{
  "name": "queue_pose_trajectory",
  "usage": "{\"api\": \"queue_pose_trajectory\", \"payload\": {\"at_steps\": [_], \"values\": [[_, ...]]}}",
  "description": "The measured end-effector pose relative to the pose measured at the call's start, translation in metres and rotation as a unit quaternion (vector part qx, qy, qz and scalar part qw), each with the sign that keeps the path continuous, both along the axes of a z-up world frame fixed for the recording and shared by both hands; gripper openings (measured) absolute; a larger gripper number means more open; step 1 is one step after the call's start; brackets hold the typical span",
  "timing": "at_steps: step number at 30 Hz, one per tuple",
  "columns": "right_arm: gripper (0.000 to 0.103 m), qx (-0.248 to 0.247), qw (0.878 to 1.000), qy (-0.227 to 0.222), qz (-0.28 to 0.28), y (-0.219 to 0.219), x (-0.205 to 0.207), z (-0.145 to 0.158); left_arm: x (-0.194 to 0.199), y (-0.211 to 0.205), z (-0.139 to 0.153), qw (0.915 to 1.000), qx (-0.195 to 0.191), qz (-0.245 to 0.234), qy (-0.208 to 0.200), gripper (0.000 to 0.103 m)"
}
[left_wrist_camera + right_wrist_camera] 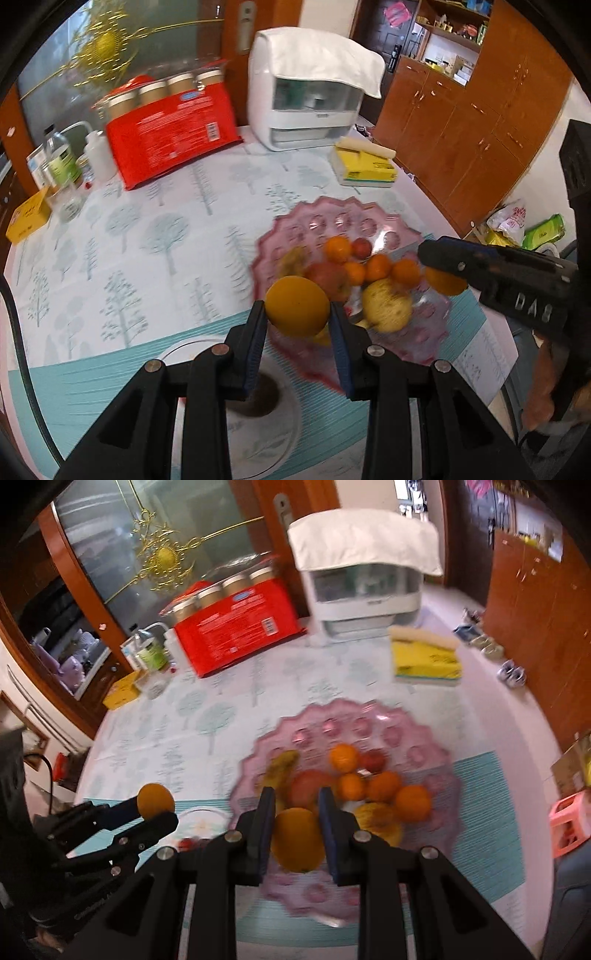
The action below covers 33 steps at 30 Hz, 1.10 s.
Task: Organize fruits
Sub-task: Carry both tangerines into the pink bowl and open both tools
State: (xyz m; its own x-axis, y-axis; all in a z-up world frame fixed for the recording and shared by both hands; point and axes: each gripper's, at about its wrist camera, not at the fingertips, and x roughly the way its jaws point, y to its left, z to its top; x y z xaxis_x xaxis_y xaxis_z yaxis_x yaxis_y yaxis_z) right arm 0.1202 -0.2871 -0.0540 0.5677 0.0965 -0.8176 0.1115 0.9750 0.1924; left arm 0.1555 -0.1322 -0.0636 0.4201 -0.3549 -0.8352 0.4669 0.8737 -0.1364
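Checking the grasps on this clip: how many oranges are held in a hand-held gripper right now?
2. One orange sits between the fingers of the left hand-held gripper; another orange is clamped in the right hand-held gripper. Both are above the pink fruit plate.

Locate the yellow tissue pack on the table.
The tissue pack sits at the far right of the table in both wrist views, beyond the pink fruit plate and just right of the white appliance.
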Motion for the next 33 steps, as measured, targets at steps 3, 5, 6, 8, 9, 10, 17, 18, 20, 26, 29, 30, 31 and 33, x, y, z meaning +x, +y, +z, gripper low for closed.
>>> {"api": "queue_pose_trajectory", "payload": {"at_steps": [3, 5, 6, 8, 9, 10, 17, 18, 20, 26, 29, 30, 31, 33], "values": [[0.024, -0.017, 1.0, -0.001, 0.007, -0.015, 0.004, -0.007, 0.005, -0.032, -0.008, 0.9999, 0.012, 0.003, 0.004, 0.032], [0.024, -0.019, 1.0, -0.001, 0.013, -0.024, 0.007, -0.012, 0.01, -0.045, -0.015, 0.9998, 0.019, 0.008, 0.007, 0.032], [0.024, -0.02, 1.0, 0.001, 0.017, -0.028, 0.01, -0.015, 0.014, -0.053, -0.019, 0.9996, 0.024, 0.013, 0.009, 0.032], [0.024, -0.021, 1.0, 0.0, 0.023, -0.036, 0.014, -0.02, 0.021, -0.064, -0.027, 0.9992, 0.031, 0.021, 0.013, 0.032], [0.024, -0.021, 0.999, 0.001, 0.027, -0.039, 0.017, -0.022, 0.025, -0.068, -0.032, 0.999, 0.034, 0.024, 0.016, 0.032], [0.024, -0.018, 0.999, 0.002, 0.031, -0.043, 0.02, -0.025, 0.028, -0.071, -0.035, 0.9988, 0.037, 0.027, 0.018, 0.032], [0.024, -0.015, 0.999, 0.011, 0.045, -0.058, 0.045, -0.044, 0.051, -0.089, -0.063, 0.9962, 0.062, 0.049, 0.036, 0.032], [0.024, -0.012, 0.999, 0.014, 0.046, -0.06, 0.048, -0.048, 0.054, -0.091, -0.067, 0.9958, 0.064, 0.051, 0.039, 0.032], [0.024, -0.009, 0.999, 0.019, 0.047, -0.064, 0.055, -0.054, 0.058, -0.094, -0.075, 0.9951, 0.07, 0.054, 0.046, 0.032], [0.025, 0.003, 0.998, 0.041, 0.052, -0.07, 0.071, -0.075, 0.068, -0.102, -0.096, 0.9929, 0.084, 0.055, 0.063, 0.032], [0.025, 0.005, 0.997, 0.05, 0.054, -0.071, 0.078, -0.083, 0.071, -0.104, -0.1, 0.9928, 0.086, 0.054, 0.064, 0.033], [0.025, 0.005, 0.997, 0.053, 0.055, -0.07, 0.08, -0.085, 0.072, -0.105, -0.101, 0.9928, 0.087, 0.052, 0.063, 0.033], [0.025, 0.006, 0.997, 0.055, 0.056, -0.07, 0.082, -0.087, 0.072, -0.105, -0.101, 0.9929, 0.088, 0.051, 0.062, 0.033], [0.025, 0.006, 0.997, 0.059, 0.058, -0.07, 0.084, -0.09, 0.074, -0.105, -0.102, 0.993, 0.088, 0.05, 0.062, 0.033]]}}
